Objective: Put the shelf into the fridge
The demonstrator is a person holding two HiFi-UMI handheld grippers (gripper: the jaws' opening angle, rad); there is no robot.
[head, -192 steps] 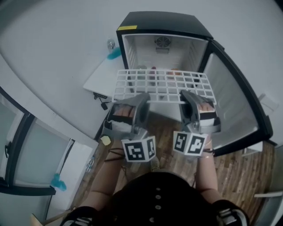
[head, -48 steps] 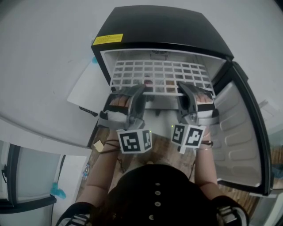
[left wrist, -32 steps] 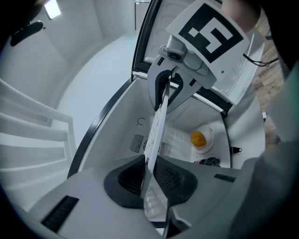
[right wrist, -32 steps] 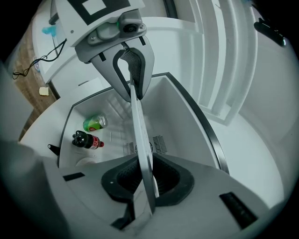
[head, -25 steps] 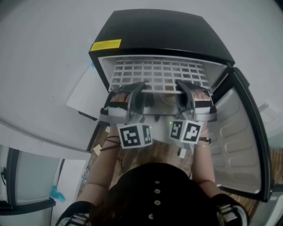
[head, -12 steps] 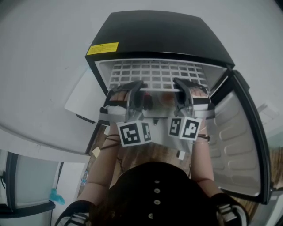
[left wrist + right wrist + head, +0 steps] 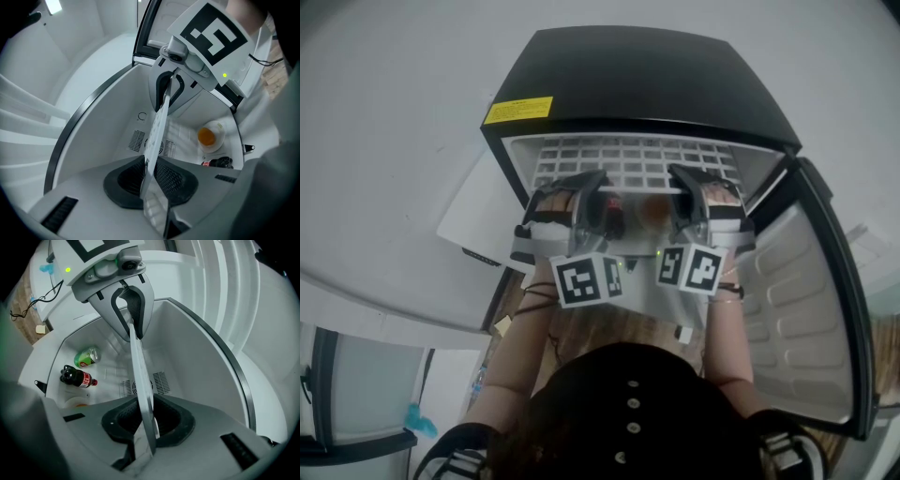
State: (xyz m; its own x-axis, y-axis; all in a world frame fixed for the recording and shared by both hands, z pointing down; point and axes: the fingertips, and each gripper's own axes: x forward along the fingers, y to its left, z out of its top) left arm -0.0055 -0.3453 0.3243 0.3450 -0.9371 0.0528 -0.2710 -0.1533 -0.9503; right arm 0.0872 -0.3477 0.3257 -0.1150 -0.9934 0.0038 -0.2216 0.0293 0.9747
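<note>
The white wire shelf [image 7: 630,169] lies flat and mostly inside the top of the black fridge [image 7: 647,80]; only its front rail stands at the opening. My left gripper [image 7: 589,192] is shut on the rail's left part and my right gripper [image 7: 682,190] on its right part. In the left gripper view the shelf [image 7: 157,126] runs edge-on from my left gripper [image 7: 151,180] to the opposite gripper's fingers [image 7: 164,91]. The right gripper view shows the shelf [image 7: 139,376] pinched in my right gripper [image 7: 145,425].
On the fridge floor below lie a cola bottle [image 7: 77,377], a green can [image 7: 87,356] and a bowl with something orange [image 7: 208,137]. The fridge door [image 7: 806,309] hangs open at the right. A white table [image 7: 478,216] stands left of the fridge.
Both grippers have moved forward to the fridge opening, and the shelf has slid deeper in, so less of its grid shows outside.
</note>
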